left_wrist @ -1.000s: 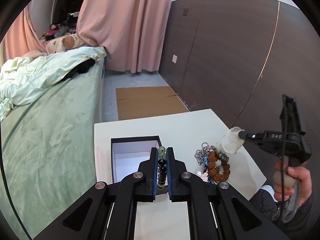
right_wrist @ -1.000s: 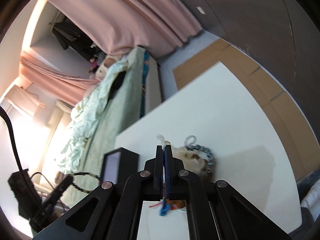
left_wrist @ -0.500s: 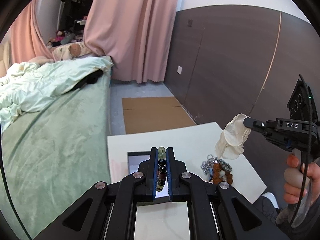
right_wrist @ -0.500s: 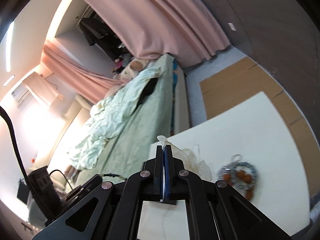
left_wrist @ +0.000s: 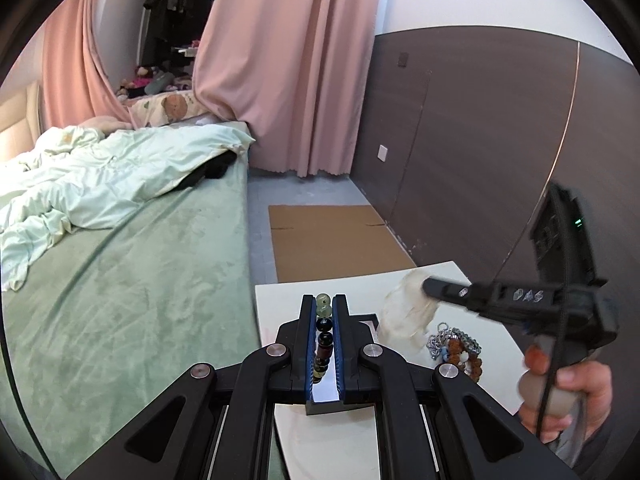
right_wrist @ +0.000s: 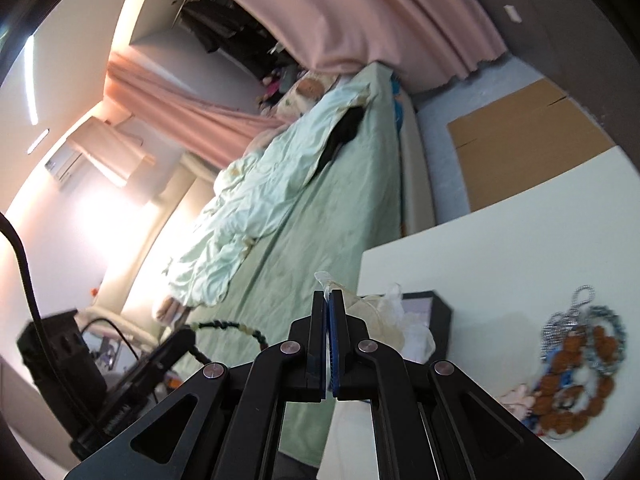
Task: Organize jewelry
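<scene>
Matt black plastic on the left gripper (left_wrist: 324,312), with blue ribbed pads and small bright metal pins; between the pads, a bracelet (left_wrist: 323,336) of glossy, polished beads, green and dark. Thin, crinkled, translucent bag (right_wrist: 384,320) pinched in the right gripper (right_wrist: 328,300); smooth matt white on the surface (right_wrist: 520,248), shiny metal chain and rough brown beads in the jewelry pile (right_wrist: 580,376). Soft velvety green on the bed (left_wrist: 132,288), rumpled pale cloth quilt (left_wrist: 100,176), flat brown cardboard (left_wrist: 332,240), dull wood-grain wall panel (left_wrist: 472,140).
</scene>
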